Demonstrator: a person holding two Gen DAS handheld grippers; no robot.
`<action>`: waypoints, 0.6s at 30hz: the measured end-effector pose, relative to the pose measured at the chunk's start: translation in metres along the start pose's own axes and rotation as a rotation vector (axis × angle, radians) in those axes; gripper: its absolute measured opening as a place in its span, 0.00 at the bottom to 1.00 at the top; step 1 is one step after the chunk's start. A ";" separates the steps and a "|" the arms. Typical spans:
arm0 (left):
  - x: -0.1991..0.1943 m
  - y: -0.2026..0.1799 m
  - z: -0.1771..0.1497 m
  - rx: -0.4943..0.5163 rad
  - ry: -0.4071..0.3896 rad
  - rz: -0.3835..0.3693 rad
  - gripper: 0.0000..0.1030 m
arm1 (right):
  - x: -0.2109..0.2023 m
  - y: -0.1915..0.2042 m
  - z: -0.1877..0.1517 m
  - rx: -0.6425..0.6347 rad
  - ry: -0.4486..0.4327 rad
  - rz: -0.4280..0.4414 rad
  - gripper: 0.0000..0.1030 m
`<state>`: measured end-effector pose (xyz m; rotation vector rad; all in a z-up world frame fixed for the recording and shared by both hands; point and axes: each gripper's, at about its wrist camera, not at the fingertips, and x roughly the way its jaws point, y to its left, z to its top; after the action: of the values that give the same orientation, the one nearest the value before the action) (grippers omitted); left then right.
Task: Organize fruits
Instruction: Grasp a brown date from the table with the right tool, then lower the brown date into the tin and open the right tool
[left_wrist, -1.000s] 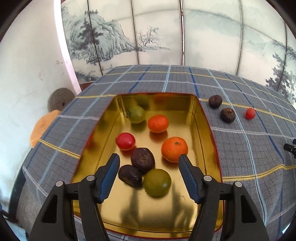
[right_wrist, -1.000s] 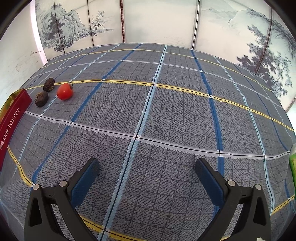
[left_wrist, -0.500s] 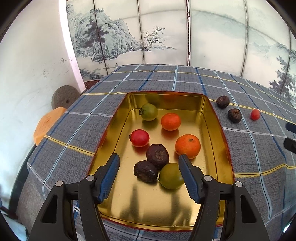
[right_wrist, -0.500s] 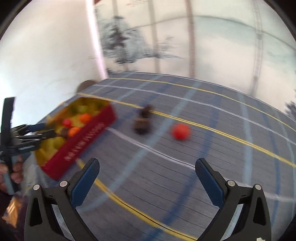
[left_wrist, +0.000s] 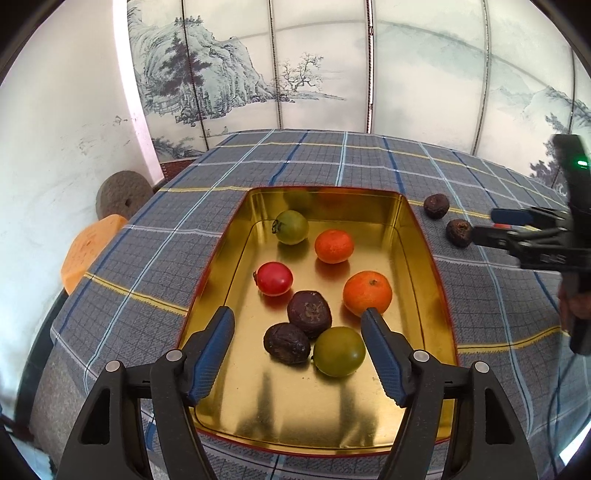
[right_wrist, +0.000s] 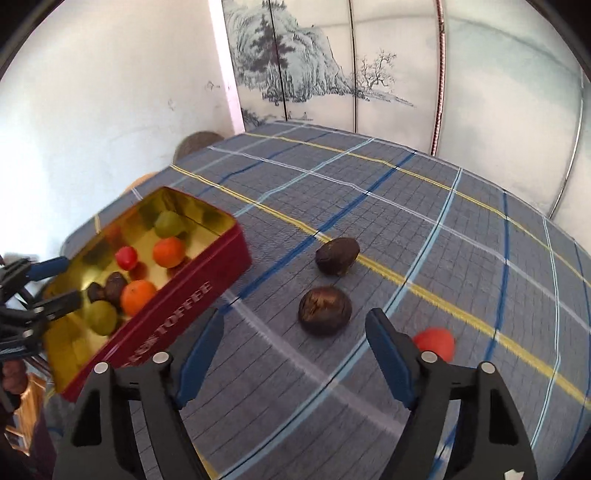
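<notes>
A red toffee tin (left_wrist: 413, 221) with a gold inside (right_wrist: 207, 280) holds several fruits: two oranges, two green fruits, a red tomato (left_wrist: 274, 278) and two dark wrinkled fruits. My left gripper (left_wrist: 297, 321) is open and empty above the tin's near end. On the cloth right of the tin lie two dark wrinkled fruits (right_wrist: 325, 311) (right_wrist: 338, 255) and a red tomato (right_wrist: 434, 341). My right gripper (right_wrist: 293, 326) is open and empty, just in front of the nearer dark fruit. It also shows in the left wrist view (left_wrist: 491, 225).
The table has a grey plaid cloth (right_wrist: 443, 229). A painted folding screen (left_wrist: 332, 66) stands behind it and a white wall to the left. A round stone (left_wrist: 123, 192) and an orange object (left_wrist: 88, 247) sit beyond the table's left edge.
My right gripper has swung left and closed in on the dark fruits and tomato beside the tin. My left gripper has drawn back slightly over the tin.
</notes>
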<state>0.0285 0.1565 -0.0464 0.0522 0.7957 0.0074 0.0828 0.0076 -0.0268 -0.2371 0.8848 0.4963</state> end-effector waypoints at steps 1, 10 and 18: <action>-0.001 -0.001 0.001 0.001 -0.003 -0.001 0.70 | 0.004 -0.002 0.003 -0.007 0.012 -0.008 0.71; -0.001 0.000 0.007 0.000 -0.005 -0.008 0.71 | 0.052 -0.013 0.006 -0.032 0.152 -0.058 0.36; -0.016 0.025 0.006 -0.060 -0.019 0.015 0.71 | -0.007 0.010 0.001 0.026 0.017 0.048 0.35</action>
<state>0.0219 0.1803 -0.0300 0.0016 0.7753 0.0446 0.0749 0.0147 -0.0207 -0.1967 0.9144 0.5282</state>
